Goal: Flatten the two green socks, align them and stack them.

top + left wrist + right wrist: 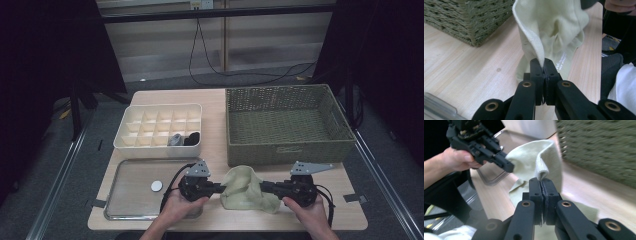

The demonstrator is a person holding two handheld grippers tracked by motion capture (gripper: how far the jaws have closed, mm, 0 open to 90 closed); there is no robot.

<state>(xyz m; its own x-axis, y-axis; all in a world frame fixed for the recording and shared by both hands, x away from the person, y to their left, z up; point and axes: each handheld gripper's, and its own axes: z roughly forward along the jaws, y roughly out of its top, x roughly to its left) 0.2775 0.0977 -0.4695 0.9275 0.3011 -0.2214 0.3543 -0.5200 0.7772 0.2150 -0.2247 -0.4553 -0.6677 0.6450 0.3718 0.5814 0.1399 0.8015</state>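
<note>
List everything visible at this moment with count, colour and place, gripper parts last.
cloth: one, pale yellow-green, front of table, pinched at both ends
wicker basket: one, olive green, right rear
divided box: one, cream, left rear, dark and grey items in two front compartments
tray: one, metal, front left
disc: one, white, in the tray
table: one, light wood
left gripper: black, shut on cloth
right gripper: black, shut on cloth
</note>
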